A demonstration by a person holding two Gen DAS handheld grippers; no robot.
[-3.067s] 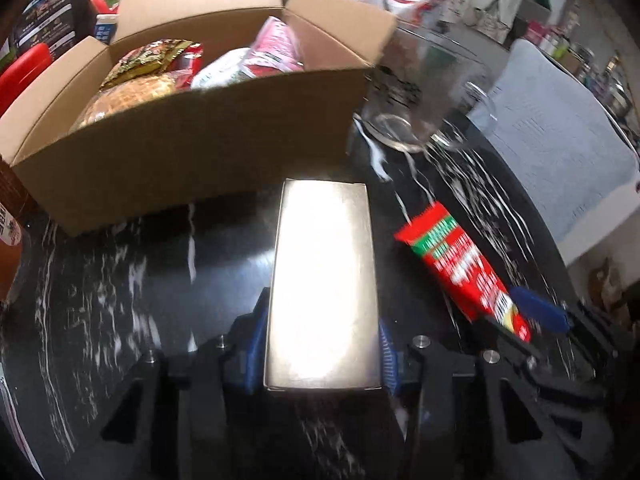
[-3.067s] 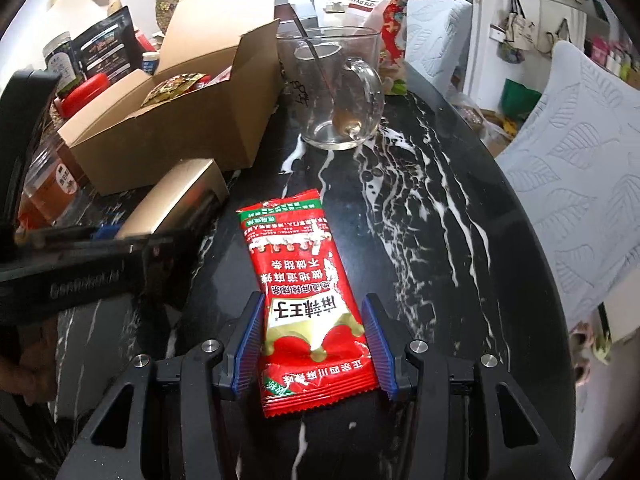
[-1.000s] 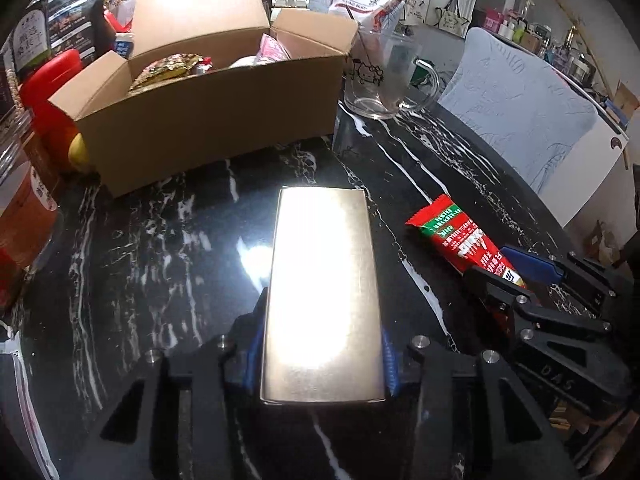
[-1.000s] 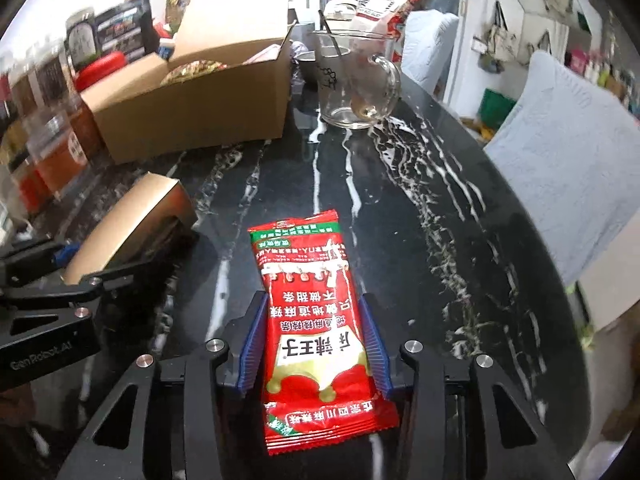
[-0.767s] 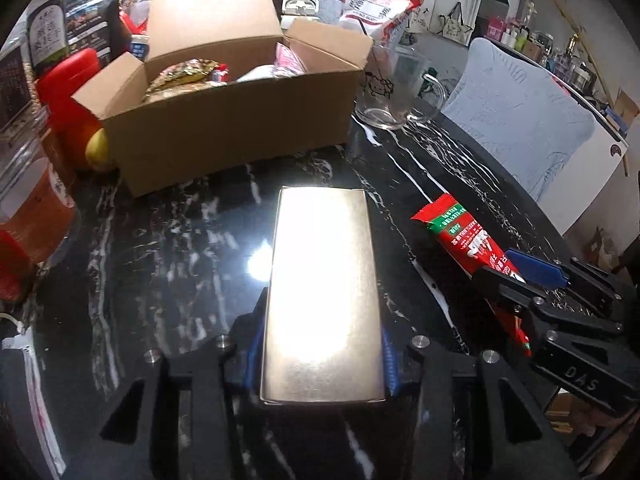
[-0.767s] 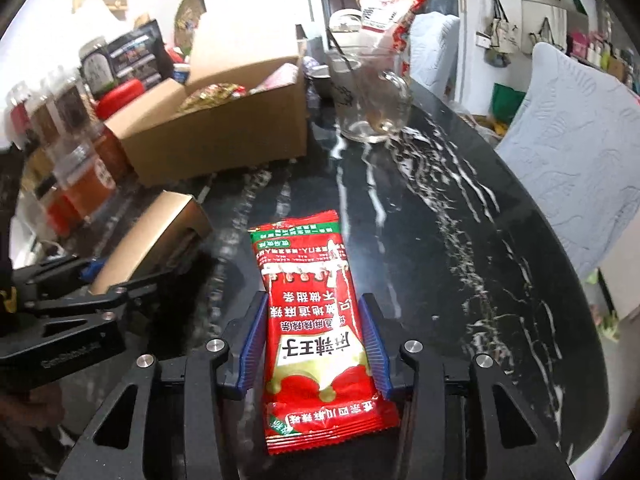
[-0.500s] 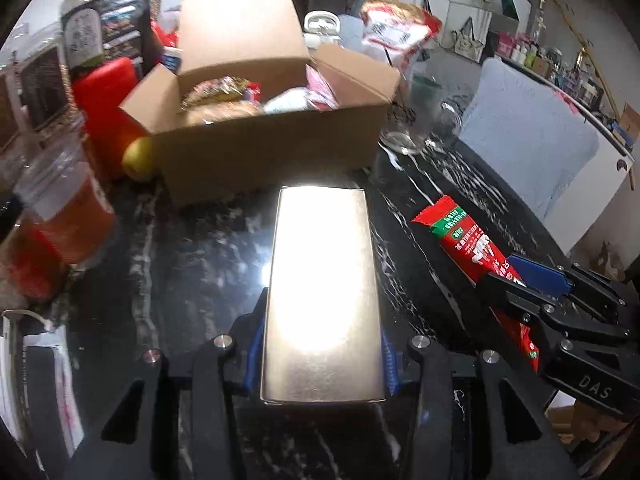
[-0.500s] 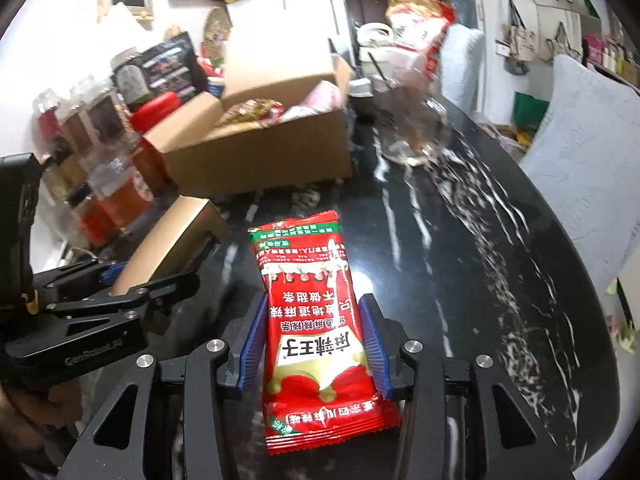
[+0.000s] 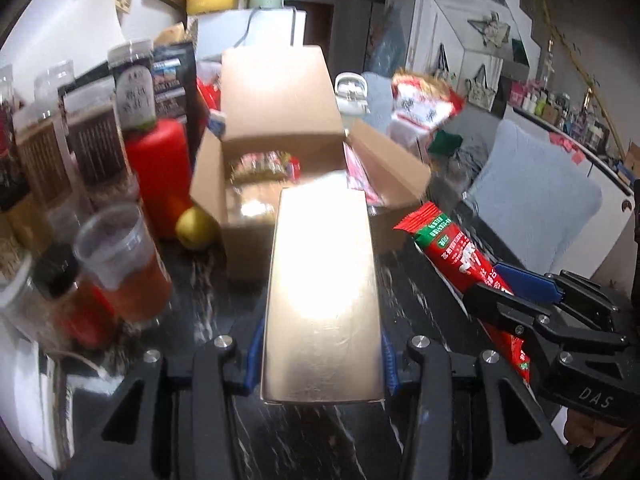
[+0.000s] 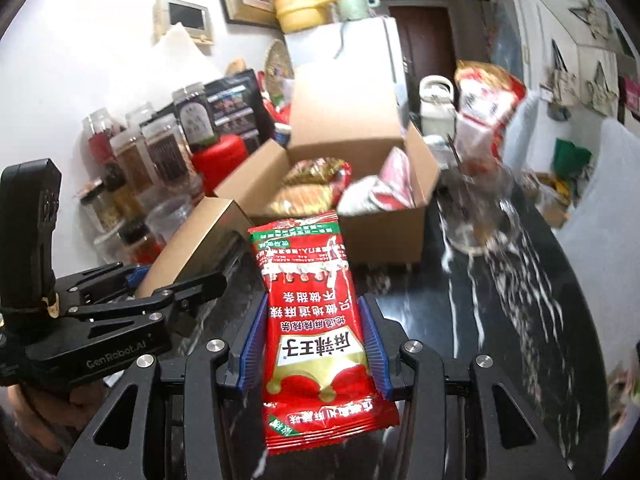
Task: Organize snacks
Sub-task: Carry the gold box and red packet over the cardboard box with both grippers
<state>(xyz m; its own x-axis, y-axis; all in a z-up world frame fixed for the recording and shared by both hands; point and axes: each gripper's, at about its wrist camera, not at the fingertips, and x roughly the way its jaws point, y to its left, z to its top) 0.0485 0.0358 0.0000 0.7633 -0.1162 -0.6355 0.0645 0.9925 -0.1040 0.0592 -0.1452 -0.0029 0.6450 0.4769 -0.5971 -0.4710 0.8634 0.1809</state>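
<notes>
Left gripper [image 9: 322,356] clamps gold box [image 9: 322,292], right gripper [image 10: 310,344] clamps red snack packet [image 10: 316,312]; risk: limp packet catching near wall of cardboard box [image 10: 384,236]

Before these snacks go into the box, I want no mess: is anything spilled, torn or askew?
Nothing stands out. The gold box sits straight in the left gripper, the red packet looks intact in the right gripper, and the cardboard box stands open and upright.

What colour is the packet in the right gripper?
Red packet, white lettering, green top strip; clearest in the right wrist view.
</notes>
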